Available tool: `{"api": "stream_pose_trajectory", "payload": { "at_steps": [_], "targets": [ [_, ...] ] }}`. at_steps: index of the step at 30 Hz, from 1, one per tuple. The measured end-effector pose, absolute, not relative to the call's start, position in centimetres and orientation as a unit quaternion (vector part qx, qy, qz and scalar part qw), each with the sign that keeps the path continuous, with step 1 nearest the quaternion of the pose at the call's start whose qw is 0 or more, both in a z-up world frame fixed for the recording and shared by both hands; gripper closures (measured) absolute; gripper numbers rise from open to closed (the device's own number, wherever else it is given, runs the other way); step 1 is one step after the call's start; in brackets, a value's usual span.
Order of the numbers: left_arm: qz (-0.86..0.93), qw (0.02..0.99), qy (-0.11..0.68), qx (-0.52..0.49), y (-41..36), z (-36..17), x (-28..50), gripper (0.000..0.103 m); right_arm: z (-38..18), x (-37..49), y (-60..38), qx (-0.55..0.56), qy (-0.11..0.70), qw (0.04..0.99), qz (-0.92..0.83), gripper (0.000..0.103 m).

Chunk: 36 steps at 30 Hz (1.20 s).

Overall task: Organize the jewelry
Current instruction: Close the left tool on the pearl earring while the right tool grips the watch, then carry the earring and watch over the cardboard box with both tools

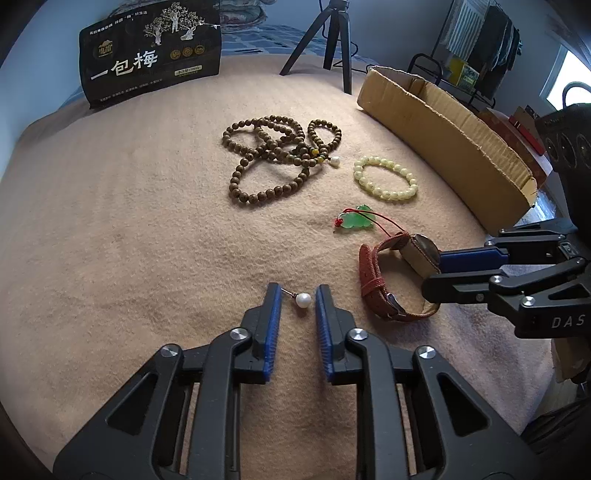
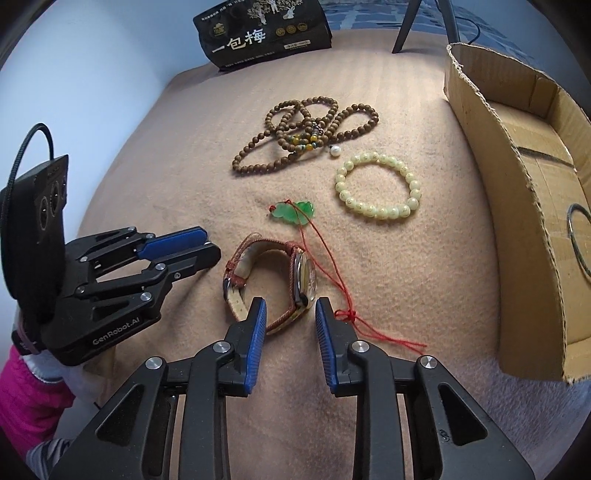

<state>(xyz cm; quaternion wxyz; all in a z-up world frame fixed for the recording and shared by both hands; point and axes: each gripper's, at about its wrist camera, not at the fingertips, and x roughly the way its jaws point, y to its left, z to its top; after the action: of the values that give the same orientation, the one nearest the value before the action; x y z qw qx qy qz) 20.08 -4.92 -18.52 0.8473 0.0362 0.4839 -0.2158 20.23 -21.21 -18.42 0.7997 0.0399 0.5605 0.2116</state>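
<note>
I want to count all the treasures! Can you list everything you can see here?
Wooden bead strand: 1, brown, looped in a pile at the far middle of the blanket.
Bead bracelet: 1, pale yellow, right of the strand.
Pendant: 1, green on a red cord, middle.
Watch: 1, reddish-brown strap, between the right gripper's fingers.
Pearl pin: 1, white, between the left gripper's fingers.
Ring: 1, dark metal, inside the box.
Cardboard box: 1, brown, right side.
Bag: 1, black with white writing, far end.
Tripod: 1, black, behind the blanket.
Blanket: 1, tan, under everything.
Left gripper: black and blue, open.
Right gripper: black and blue, open.
</note>
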Motion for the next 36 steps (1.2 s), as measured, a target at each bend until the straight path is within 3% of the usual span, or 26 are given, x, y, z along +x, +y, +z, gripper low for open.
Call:
{"api": "stream_pose_trajectory", "payload": {
  "at_steps": [3,10,36],
  "targets": [
    [-0.212,0.849,0.481,0.043,-5.0,-18.6,20.0,0.094,-18.8,20.7,-20.9,0.036,0.562,0.8,0.209,0.078],
    [-0.211,0.851,0.48,0.036,-4.7,-18.6,20.0,0.095,-18.6,20.5,-20.9,0.02,0.559,0.804,0.202,0.093],
    [-0.232,0.868,0.439,0.021,-5.5,-13.5,16.9,0.095,-12.6,16.4,-25.5,0.018,0.493,0.85,0.187,0.093]
  ]
}}
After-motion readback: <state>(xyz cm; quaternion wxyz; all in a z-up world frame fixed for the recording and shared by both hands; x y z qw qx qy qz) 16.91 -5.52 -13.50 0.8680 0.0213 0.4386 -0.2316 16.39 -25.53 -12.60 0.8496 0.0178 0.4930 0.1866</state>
